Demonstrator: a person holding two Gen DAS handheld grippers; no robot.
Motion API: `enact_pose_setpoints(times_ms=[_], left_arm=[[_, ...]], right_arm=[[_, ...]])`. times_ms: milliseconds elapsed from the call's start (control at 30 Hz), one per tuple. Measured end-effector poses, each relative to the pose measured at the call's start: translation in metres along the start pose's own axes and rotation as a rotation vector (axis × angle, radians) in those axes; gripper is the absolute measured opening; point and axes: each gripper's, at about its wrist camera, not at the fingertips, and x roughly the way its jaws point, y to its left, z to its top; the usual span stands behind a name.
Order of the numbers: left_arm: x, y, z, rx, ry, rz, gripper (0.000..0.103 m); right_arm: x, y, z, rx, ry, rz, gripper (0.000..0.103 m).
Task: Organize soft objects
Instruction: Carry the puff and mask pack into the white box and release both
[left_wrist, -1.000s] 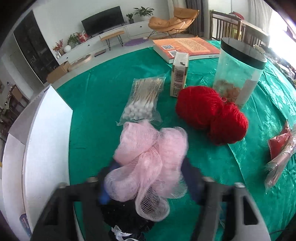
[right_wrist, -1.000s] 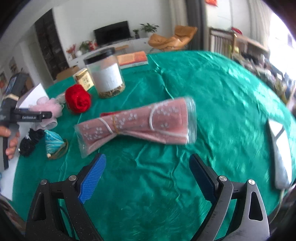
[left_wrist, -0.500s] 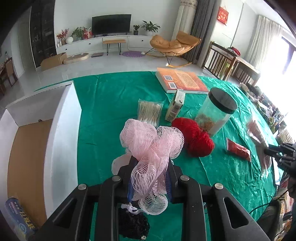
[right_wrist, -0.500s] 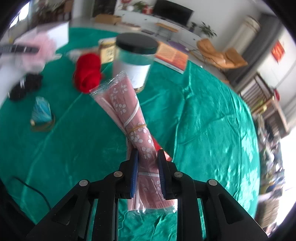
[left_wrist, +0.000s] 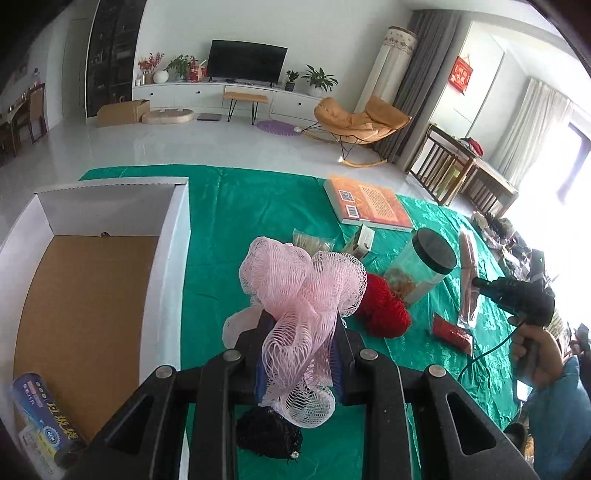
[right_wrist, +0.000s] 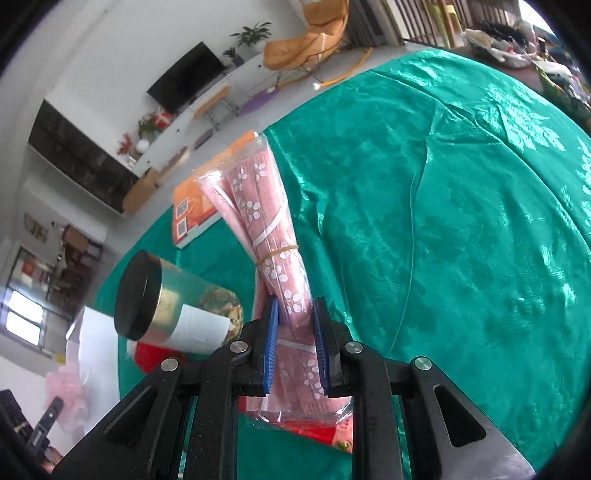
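My left gripper (left_wrist: 300, 343) is shut on a pink mesh bath pouf (left_wrist: 303, 291) and holds it above the green tablecloth, just right of an open white cardboard box (left_wrist: 168, 236). My right gripper (right_wrist: 295, 336) is shut on a clear bag of pink flowered cloth (right_wrist: 266, 206) bound with a rubber band, lifted off the table. That bag also shows at the right of the left wrist view (left_wrist: 468, 273). A red yarn ball (left_wrist: 384, 306) and a black soft object (left_wrist: 267, 432) lie on the cloth.
A jar with a black lid (left_wrist: 424, 269), an orange book (left_wrist: 369, 199), a small carton (left_wrist: 362, 240), a bag of cotton swabs (left_wrist: 312, 242) and a red packet (left_wrist: 452, 332) sit on the table. A blue roll (left_wrist: 44, 413) lies in the box corner.
Both grippers closed on their objects and lifted them: the left raised the pink pouf toward the box, the right picked up the pink cloth bag and tilted it upright.
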Motion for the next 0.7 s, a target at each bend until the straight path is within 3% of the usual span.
enact_pose_setpoints(times_ms=[200,333,567,700], left_arm=[[-0.053,0.044,-0.003,-0.048,-0.055,0.033,0.026],[-0.089,0.081,-0.016,-0.082,-0.077,0.106,0.026],[-0.141,0.151,-0.058,-0.161,-0.093,0.299,0.026],[-0.15,0.168,-0.082,-0.166,-0.096,0.415,0.029]], right_arm=[[-0.036,0.051,-0.003,-0.103,-0.075,0.084,0.019],[-0.072,0.123,-0.029,-0.199,-0.073,0.244,0.019],[-0.075,0.278,-0.117,-0.297,0.118,0.611,0.019],[-0.043,0.338,-0.184,-0.268,0.294,0.733,0.019]])
